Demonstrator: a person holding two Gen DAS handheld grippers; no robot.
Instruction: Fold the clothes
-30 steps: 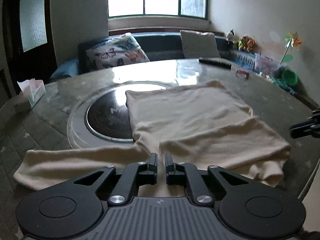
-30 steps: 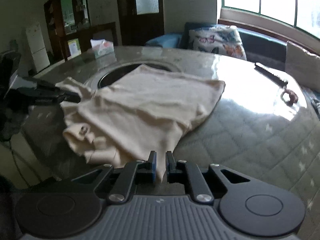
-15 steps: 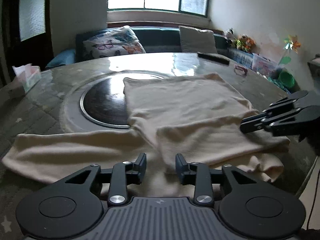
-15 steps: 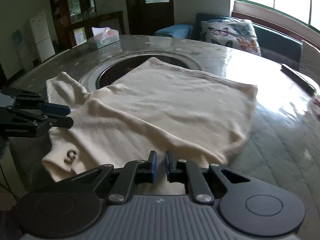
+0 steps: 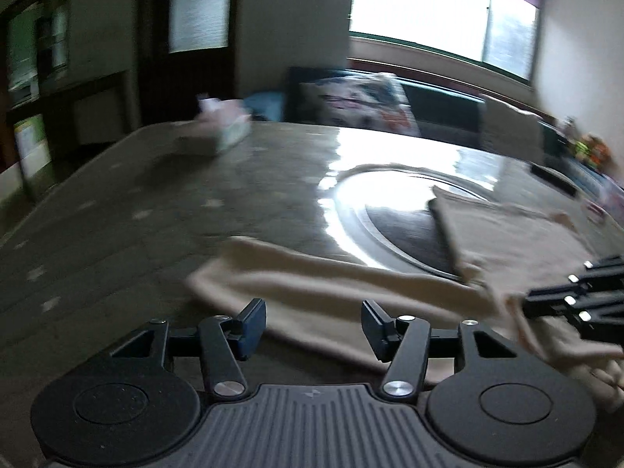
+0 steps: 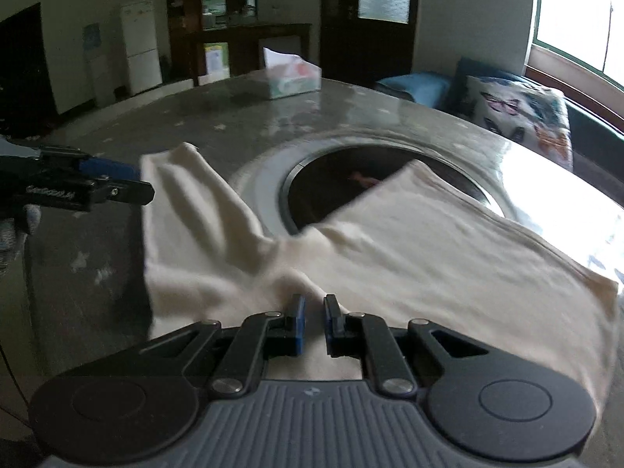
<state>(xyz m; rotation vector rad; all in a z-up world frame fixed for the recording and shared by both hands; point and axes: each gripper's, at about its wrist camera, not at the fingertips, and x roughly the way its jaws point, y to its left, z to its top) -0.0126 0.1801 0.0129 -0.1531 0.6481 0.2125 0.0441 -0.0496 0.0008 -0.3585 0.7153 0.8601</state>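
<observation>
A cream long-sleeved shirt [image 6: 421,249] lies on the round table, its body partly over the dark round inset. One sleeve [image 5: 312,284] stretches out flat to the left; it also shows in the right wrist view [image 6: 195,202]. My left gripper [image 5: 314,323] is open, with nothing between its fingers, just above the near edge of that sleeve; it also shows in the right wrist view [image 6: 117,191] beside the cuff. My right gripper [image 6: 312,323] has its jaws slightly apart over the shirt near the armpit and grips no cloth; it also shows in the left wrist view [image 5: 561,304].
A tissue box [image 6: 290,78] stands on the table's far side. The dark round inset [image 5: 405,234] sits mid-table. A sofa with a butterfly cushion [image 6: 518,113] lies behind the table, below the window. A black remote [image 5: 553,179] lies at the far right.
My left gripper has opened wide and swung left toward the outstretched sleeve. My right gripper has moved left over the shirt, and its jaws have parted slightly.
</observation>
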